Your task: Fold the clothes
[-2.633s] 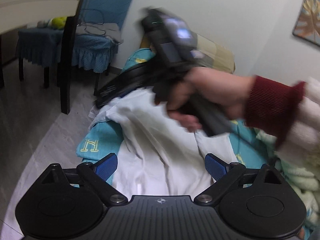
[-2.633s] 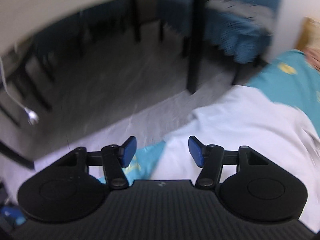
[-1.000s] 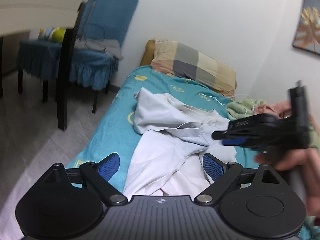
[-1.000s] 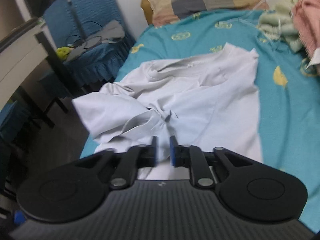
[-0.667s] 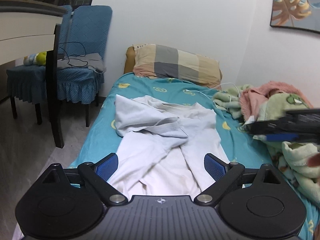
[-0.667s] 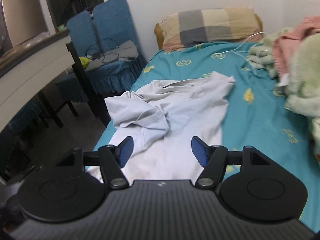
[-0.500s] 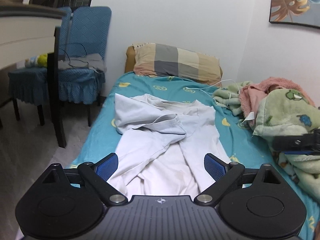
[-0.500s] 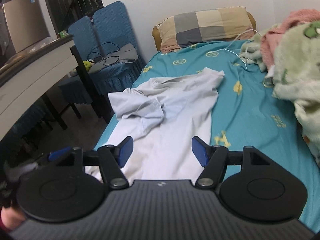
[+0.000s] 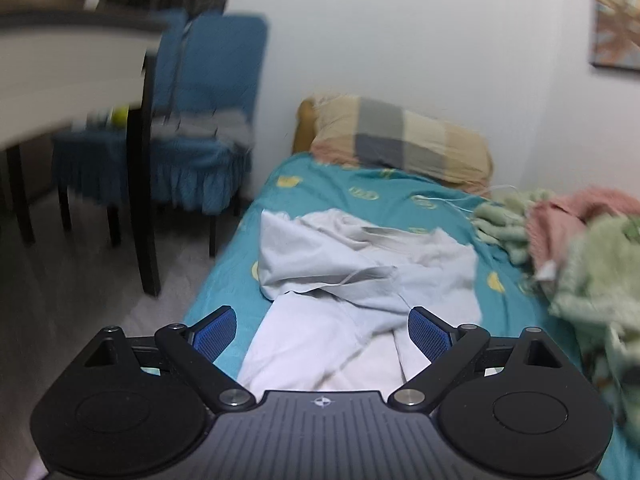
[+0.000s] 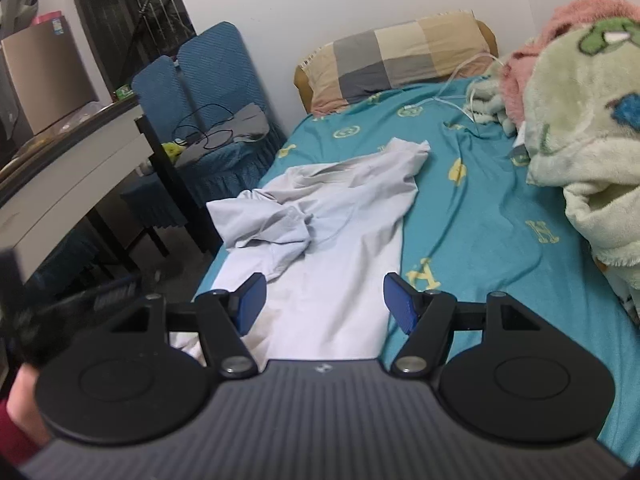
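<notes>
The crumpled shirt [image 10: 328, 216] lies on the bed [image 10: 480, 216] at twelve o'clock beyond the empty, open left tongs [image 9: 322, 334] and right tongs [image 10: 324, 308].

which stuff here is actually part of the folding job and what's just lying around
Part of the job:
- white shirt, crumpled on the bed
- left gripper, jaws open, empty
- right gripper, jaws open, empty

Just lying about:
- checked pillow
- green fleece blanket
- pink blanket
- blue chairs
- white cable

Shirt [image 10: 320, 248] hem hidden behind tongs body, blurred chairs [image 9: 200, 128], wall picture [image 9: 616, 20] cut off
</notes>
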Tool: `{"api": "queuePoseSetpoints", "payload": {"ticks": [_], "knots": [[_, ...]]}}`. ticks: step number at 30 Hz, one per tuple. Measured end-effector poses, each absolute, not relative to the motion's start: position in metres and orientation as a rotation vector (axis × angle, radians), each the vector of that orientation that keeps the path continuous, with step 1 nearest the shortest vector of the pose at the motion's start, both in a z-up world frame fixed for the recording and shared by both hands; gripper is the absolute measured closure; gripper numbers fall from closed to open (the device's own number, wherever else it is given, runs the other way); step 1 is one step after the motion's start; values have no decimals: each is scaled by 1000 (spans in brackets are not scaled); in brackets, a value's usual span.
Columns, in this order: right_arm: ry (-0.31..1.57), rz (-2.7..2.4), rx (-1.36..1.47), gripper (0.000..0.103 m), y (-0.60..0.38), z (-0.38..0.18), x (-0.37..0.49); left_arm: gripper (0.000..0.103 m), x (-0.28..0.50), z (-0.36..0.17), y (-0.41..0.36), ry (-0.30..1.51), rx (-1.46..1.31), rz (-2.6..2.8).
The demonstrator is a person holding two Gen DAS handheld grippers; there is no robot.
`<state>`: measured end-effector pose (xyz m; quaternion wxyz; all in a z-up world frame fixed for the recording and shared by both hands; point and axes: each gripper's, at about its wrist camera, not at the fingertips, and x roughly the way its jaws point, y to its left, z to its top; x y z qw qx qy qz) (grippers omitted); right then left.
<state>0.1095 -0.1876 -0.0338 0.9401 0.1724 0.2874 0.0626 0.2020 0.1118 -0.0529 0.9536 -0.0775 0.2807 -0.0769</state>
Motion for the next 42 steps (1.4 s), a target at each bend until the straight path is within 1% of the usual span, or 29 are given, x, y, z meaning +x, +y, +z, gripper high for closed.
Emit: {"api": "queuePoseSetpoints", "payload": {"ticks": [3,9,13,15,16,17,19,20,21,22,23,24,25,30,35,38,42], "knots": [[613,130,390,36,-197,-42,119,9,253,-71,114,634,-179,-103],[645,117,422,36,-208,-57,143,9,336,-112,127,701,-191,-32],[667,103,447,36,-214,-69,160,11,365,-125,140,730,-293,-75],[680,93,461,36,-216,-75,167,15,376,-131,147,745,-365,-122],[684,94,464,36,-216,-77,170,22,381,-134,150,754,-400,-145],[688,95,466,36,-216,-78,173,27,385,-137,150,778,-418,-159],[691,98,467,36,-214,-79,176,31,393,-140,147,820,-433,-164],[691,102,468,36,-213,-78,176,39,393,-139,144,823,-429,-157],[686,103,467,36,-213,-77,175,44,393,-136,141,811,-425,-158],[682,104,466,36,-212,-76,173,56,392,-132,138,797,-415,-161],[677,105,465,36,-212,-75,172,70,391,-126,133,790,-390,-160],[673,102,465,36,-212,-73,170,79,392,-119,126,800,-351,-158],[669,100,467,36,-212,-71,168,96,393,-112,119,810,-312,-158],[650,90,499,36,-220,-63,157,96,401,-62,77,763,-221,-215],[653,88,514,36,-228,-65,152,97,430,-26,9,737,-93,-253],[670,81,545,36,-234,-69,156,97,449,-28,-40,748,15,-274],[677,59,562,36,-241,-75,162,97,472,-56,-83,782,89,-269]]}}
